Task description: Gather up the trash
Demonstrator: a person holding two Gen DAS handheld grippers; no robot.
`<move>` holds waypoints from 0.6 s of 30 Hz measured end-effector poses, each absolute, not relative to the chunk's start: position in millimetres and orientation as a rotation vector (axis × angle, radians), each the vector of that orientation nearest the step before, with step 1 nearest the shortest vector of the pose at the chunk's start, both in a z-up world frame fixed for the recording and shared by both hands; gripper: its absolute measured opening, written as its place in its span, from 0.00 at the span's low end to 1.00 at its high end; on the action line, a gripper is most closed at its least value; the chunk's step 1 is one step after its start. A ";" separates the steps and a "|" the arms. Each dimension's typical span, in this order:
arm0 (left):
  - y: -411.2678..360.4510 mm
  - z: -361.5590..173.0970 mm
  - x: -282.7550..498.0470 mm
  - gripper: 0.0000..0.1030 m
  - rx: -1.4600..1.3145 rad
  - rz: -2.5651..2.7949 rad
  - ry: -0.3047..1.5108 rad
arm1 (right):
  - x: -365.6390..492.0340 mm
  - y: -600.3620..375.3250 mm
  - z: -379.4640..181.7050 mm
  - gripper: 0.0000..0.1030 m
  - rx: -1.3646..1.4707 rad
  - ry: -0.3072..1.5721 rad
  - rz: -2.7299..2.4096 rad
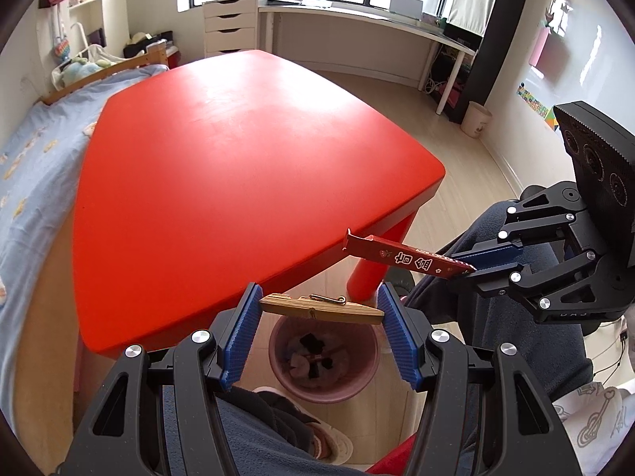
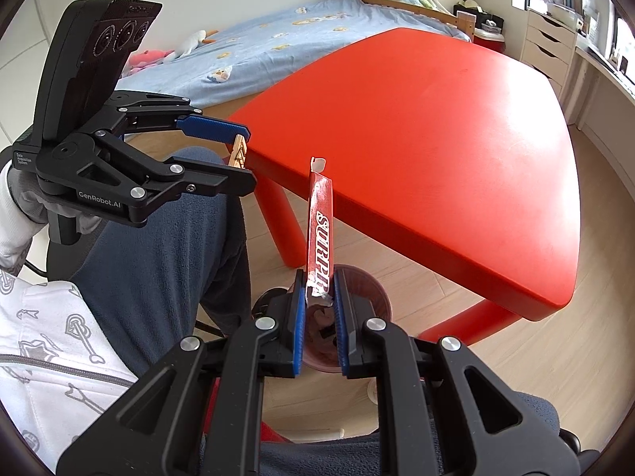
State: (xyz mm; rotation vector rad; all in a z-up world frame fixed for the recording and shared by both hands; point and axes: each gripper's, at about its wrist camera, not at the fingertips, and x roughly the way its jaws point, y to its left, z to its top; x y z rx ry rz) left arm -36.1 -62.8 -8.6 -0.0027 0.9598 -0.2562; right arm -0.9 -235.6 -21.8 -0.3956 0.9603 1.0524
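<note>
My left gripper (image 1: 319,311) is shut on a wooden clothespin (image 1: 321,308), held crosswise above a pink trash bin (image 1: 323,361) on the floor with dark scraps inside. My right gripper (image 2: 319,297) is shut on a red snack wrapper (image 2: 319,238) that sticks up over the same bin (image 2: 381,301). In the left wrist view the right gripper (image 1: 474,267) holds the wrapper (image 1: 405,257) to the right of the bin. In the right wrist view the left gripper (image 2: 242,158) holds the clothespin (image 2: 238,152) at the left.
A red table (image 1: 238,182) stands just beyond the bin, its near leg (image 1: 369,273) beside it. A bed with a blue cover (image 1: 27,166) is at the left. The person's knees (image 1: 496,317) flank the bin. A white bin (image 1: 475,119) stands by the far desk.
</note>
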 end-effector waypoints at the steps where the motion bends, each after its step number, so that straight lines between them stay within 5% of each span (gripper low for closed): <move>1: -62.4 -9.0 -36.4 0.57 -0.003 -0.257 0.960 | -1.7 -235.5 -22.5 0.12 -0.395 0.961 1.051; 6: -63.1 -9.5 -36.5 0.60 -0.009 -0.275 0.956 | 5.8 -232.2 -23.8 0.14 -0.384 0.958 1.055; 7: -63.0 -9.8 -35.8 0.76 -0.010 -0.273 0.955 | 6.6 -232.0 -24.6 0.23 -0.383 0.960 1.053; 8: -62.9 -9.7 -36.5 0.86 -0.012 -0.266 0.944 | 5.5 -233.8 -25.4 0.51 -0.384 0.954 1.040; 10: -60.2 -11.2 -37.3 0.91 -0.018 -0.243 0.938 | 6.8 -236.7 -25.0 0.85 -0.354 0.939 1.020; 13: -57.6 -14.3 -37.8 0.92 -0.028 -0.221 0.950 | 12.0 -239.8 -25.5 0.96 -0.330 0.944 0.982; 18: -53.3 -17.4 -39.1 0.93 -0.056 -0.209 0.967 | 17.0 -243.9 -27.8 0.97 -0.298 0.966 0.952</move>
